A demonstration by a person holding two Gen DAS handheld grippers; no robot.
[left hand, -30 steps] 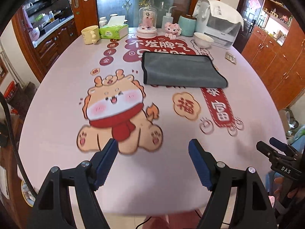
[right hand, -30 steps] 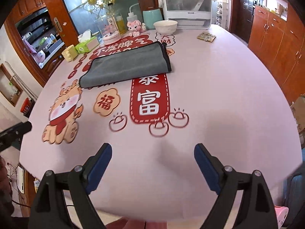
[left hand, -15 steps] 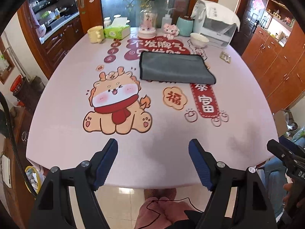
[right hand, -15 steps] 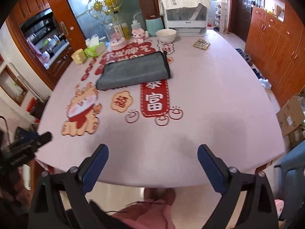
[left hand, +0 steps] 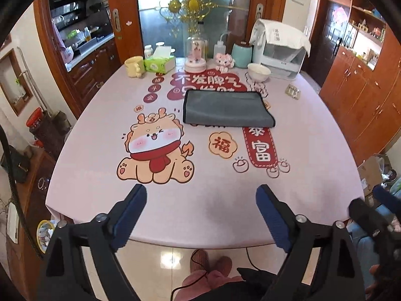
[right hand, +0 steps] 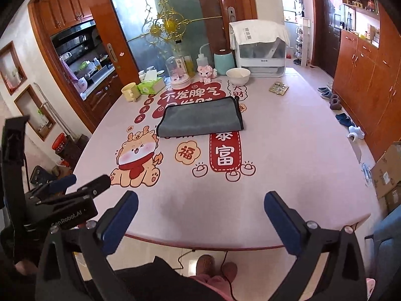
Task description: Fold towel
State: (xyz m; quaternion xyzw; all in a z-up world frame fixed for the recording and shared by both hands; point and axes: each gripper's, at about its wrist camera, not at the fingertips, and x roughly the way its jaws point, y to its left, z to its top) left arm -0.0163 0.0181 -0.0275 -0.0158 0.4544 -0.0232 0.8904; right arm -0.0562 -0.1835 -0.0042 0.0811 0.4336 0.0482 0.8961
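Observation:
A grey towel (left hand: 226, 109) lies folded flat into a rectangle on the far middle of the pink printed tablecloth (left hand: 100, 125); it also shows in the right wrist view (right hand: 201, 120). My left gripper (left hand: 200, 212) is open and empty, held back over the table's near edge, far from the towel. My right gripper (right hand: 200, 217) is open and empty, also over the near edge. The left gripper's body (right hand: 62, 200) shows at the left of the right wrist view.
At the table's far end stand a yellow mug (left hand: 134, 67), tissue box (left hand: 160, 64), glass dome (left hand: 195, 55), squeeze bottle (left hand: 220, 47), teal canister (left hand: 241, 55), white bowl (left hand: 258, 71) and white appliance (left hand: 280, 50). A blister pack (left hand: 292, 91) lies at the right. Wooden cabinets flank both sides.
Both grippers have pulled back and up from the table, now past its near edge. The towel has not moved. Both stay open.

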